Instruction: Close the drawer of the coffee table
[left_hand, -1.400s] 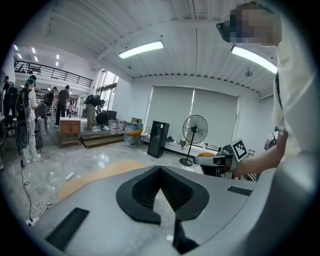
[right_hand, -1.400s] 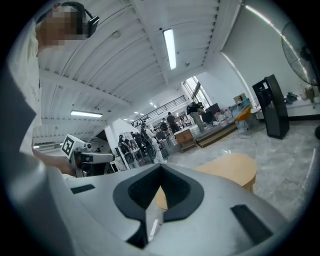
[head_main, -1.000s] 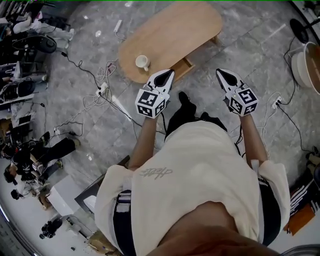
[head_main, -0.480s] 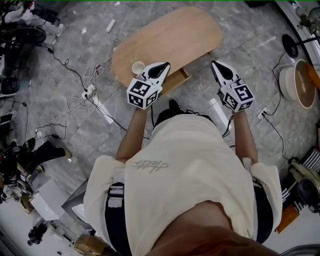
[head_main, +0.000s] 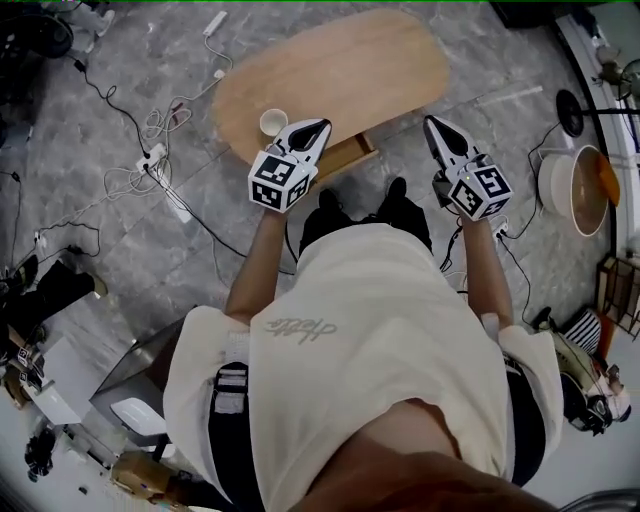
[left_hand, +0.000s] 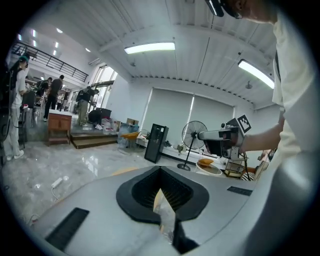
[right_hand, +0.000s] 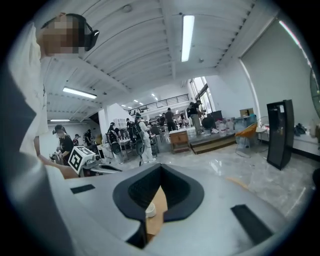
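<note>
**Drawer** (head_main: 350, 154) of the coffee table (head_main: 345, 65), seen from the head view. It juts partly out of the table's near long edge, toward the right end, with its wooden box showing below the tabletop. By my reading none of the closing is done, and the whole push inward remains.

**Left gripper** (head_main: 318, 130). I hold it over the near edge of the tabletop, just left of the drawer. I cannot tell whether it touches anything. Its jaws are drawn together to a thin slit and grip nothing.

**Right gripper** (head_main: 436, 130). I hold it over the floor off the table's right end, apart from the drawer. Its jaws are likewise drawn together on nothing. Its own view shows only a strip of tabletop through the slit.

**Surroundings.** A white cup (head_main: 272, 122) stands on the tabletop near the near edge, left of the left gripper, so it should not hinder a push on the drawer front. My shoes (head_main: 400, 195) stand on the floor just before the drawer. Cables (head_main: 150, 150) trail over the floor beyond the table's left end, and a round white tub (head_main: 565, 190) sits well off to the right. Nothing appears to block the drawer's way in.
</note>
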